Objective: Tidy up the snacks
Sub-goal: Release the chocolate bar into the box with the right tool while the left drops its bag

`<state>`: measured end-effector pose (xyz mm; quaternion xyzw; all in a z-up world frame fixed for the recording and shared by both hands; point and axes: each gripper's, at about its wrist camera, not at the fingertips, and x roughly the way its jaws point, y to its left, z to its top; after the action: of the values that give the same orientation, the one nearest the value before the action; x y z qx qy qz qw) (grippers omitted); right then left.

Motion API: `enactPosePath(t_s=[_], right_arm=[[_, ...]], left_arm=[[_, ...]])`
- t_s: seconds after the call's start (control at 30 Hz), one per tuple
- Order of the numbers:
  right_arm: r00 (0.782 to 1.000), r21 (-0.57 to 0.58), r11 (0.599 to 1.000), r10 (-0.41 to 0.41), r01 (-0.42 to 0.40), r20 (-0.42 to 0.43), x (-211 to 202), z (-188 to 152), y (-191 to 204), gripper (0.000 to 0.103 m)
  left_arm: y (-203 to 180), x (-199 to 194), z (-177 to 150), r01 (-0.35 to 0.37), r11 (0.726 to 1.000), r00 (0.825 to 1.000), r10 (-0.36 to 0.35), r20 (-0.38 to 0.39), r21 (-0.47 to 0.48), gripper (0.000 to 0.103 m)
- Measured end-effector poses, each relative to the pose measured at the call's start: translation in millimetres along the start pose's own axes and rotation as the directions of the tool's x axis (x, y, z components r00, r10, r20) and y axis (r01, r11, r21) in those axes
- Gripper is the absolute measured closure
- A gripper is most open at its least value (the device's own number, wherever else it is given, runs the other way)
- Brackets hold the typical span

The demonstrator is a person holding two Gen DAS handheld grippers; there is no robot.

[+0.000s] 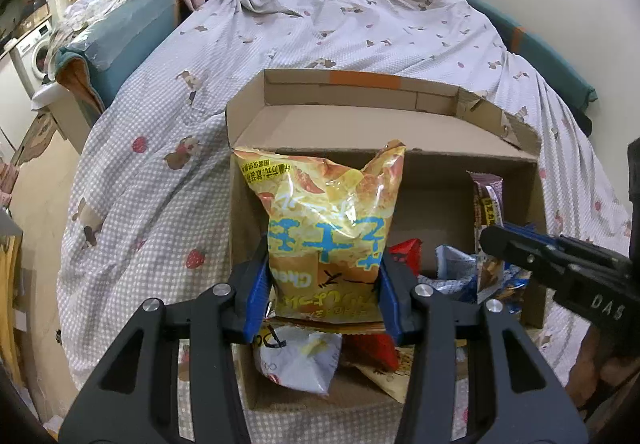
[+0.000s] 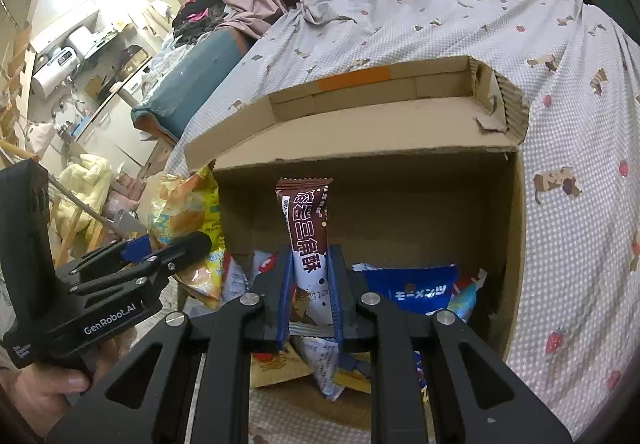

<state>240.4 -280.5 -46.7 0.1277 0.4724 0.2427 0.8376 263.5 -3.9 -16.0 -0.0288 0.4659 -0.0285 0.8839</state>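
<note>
Holding one snack apiece, both grippers sit above the cardboard box (image 1: 400, 132) that lies on the bed (image 1: 320, 28). The left gripper (image 1: 324, 284) is clamped on a yellow chip bag (image 1: 326, 228), its blue pads pressing the lower part of the bag while the top stands up in front of the box's raised lid. The right gripper (image 2: 310, 296) is clenched around a slim brown-and-white wafer pack (image 2: 308, 240), gripped near its lower end and standing upright.

Below them the box holds a loose heap — a blue packet (image 2: 416, 288), a white bag (image 1: 298, 360), red wrappers (image 1: 370, 348) and others too crumpled to name. Both held items appear lifted clear of the pile, over the box's near half.

Judging by this, the step in hand is the sorting itself: each snack is picked up but not yet placed. Whether they are going into the box or coming out of it cannot be told from this moment alone. The next move calls for choosing a spot for each — the bare far floor of the box looks the likeliest — then lowering gently so the puffy bag is not crushed, and loosening one grip at a time.
</note>
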Motion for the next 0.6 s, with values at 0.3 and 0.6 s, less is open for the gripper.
enactPosePath(t_s=[0.3, 0.6], right_arm=[[1.0, 0.049, 0.999, 0.01, -0.011, 0.006, 14, 5, -13, 0.085], [1.0, 0.063, 0.998, -0.017, 0.016, 0.012, 22, 7, -24, 0.082]], left_arm=[[1, 14, 3, 0.013, 1.0, 1.0, -0.014, -0.014, -0.001, 0.059], [0, 19, 2, 0.008, 1.0, 0.999, -0.008, -0.036, 0.001, 0.046]])
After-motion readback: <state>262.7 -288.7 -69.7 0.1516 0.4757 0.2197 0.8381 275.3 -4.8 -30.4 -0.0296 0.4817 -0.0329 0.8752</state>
